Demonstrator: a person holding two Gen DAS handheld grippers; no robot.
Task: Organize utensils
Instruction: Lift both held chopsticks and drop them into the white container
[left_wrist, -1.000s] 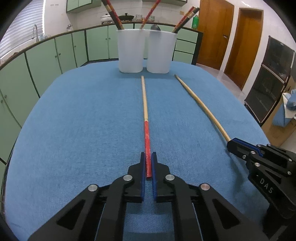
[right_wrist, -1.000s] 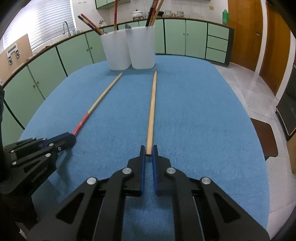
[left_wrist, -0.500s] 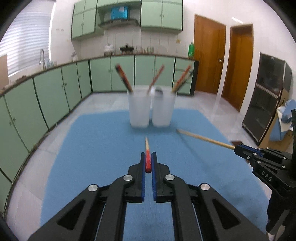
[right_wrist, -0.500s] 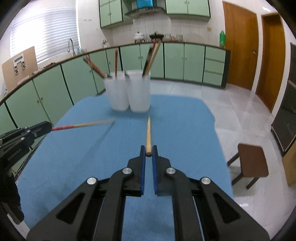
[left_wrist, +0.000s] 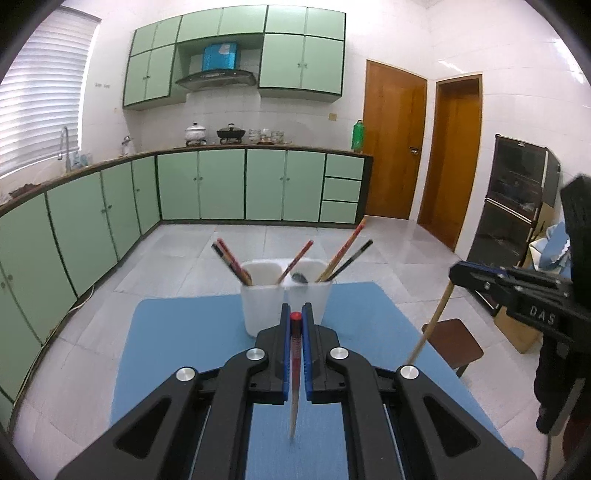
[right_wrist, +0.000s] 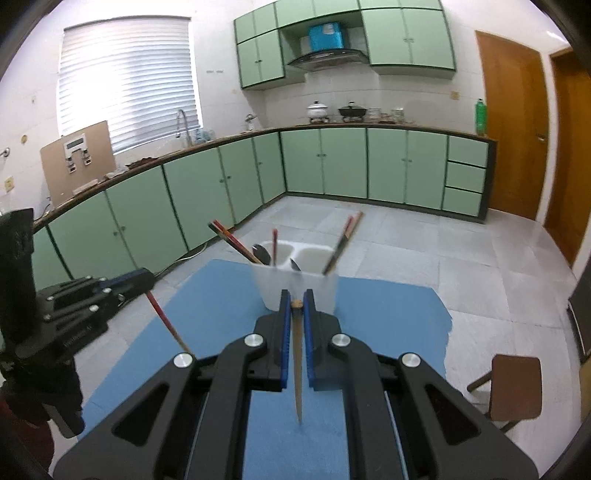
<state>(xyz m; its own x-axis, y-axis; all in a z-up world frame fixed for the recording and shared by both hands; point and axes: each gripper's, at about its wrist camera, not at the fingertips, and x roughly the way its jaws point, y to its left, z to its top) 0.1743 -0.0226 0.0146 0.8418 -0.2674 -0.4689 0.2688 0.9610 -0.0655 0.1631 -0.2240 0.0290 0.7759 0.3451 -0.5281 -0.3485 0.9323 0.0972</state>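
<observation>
My left gripper (left_wrist: 295, 317) is shut on the red end of a red-and-tan chopstick (left_wrist: 294, 369), which hangs tip-down high above the blue table (left_wrist: 177, 332). My right gripper (right_wrist: 296, 304) is shut on the top of a plain tan chopstick (right_wrist: 297, 376), also hanging tip-down. Each gripper shows in the other's view: the right one (left_wrist: 458, 271) with its stick (left_wrist: 432, 325), the left one (right_wrist: 147, 280) with its stick (right_wrist: 166, 321). Two white cups (left_wrist: 258, 299) (left_wrist: 314, 295) stand side by side at the table's far end, holding chopsticks and spoons.
A brown stool (right_wrist: 513, 384) stands right of the table. Green cabinets (left_wrist: 221, 184) line the far and left walls. A black cabinet (left_wrist: 517, 206) stands at the right. Grey floor tiles (left_wrist: 184, 251) surround the table.
Both grippers rose well above the table, each lifting its chopstick off the cloth; the sticks swung from lying forward to hanging tip-down. The cups now sit below and ahead.
</observation>
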